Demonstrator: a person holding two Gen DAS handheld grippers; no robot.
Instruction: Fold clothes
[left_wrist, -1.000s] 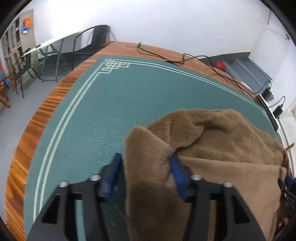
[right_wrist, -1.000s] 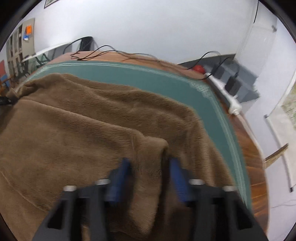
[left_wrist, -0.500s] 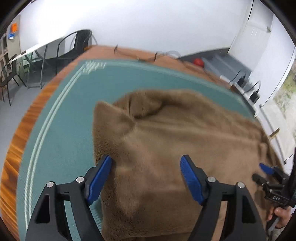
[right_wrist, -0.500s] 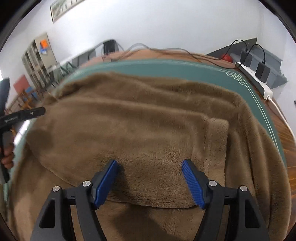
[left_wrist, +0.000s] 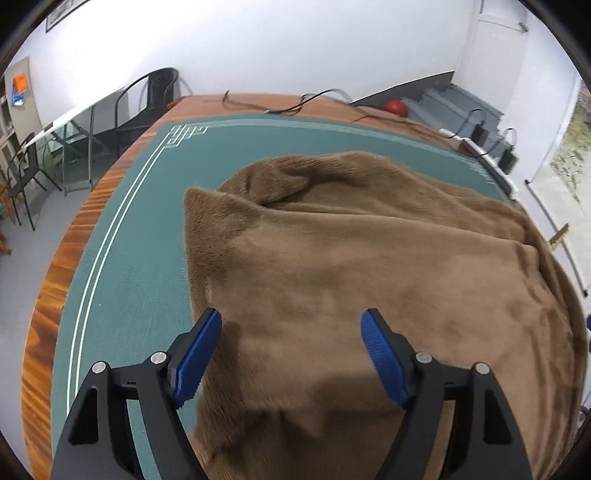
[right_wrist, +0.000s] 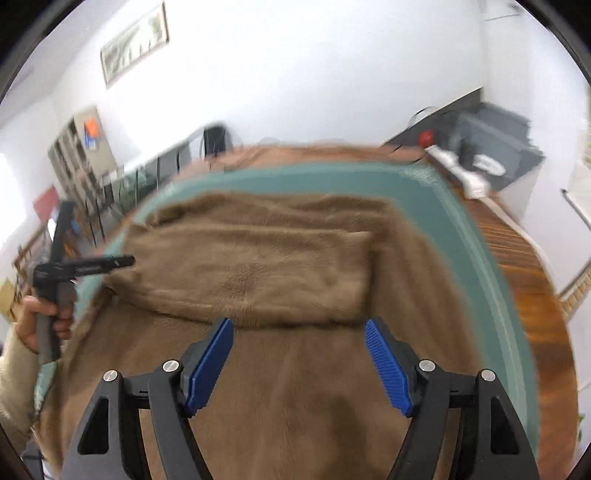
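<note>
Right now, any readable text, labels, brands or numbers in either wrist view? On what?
None readable.
Pale lettering on the black left gripper: too blurred to read.
Orange and blue poster on the pale door: too small to read.
Framed wall scroll: marks too blurred to read.
Fluffy brown garment and green table mat: no text visible; the mat shows only pale border lines.

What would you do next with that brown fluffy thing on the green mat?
Probably reach both open grippers, left gripper and right gripper, to the near edge of the brown garment and fold again: one flap already lies folded over, and neither gripper holds any cloth.
</note>
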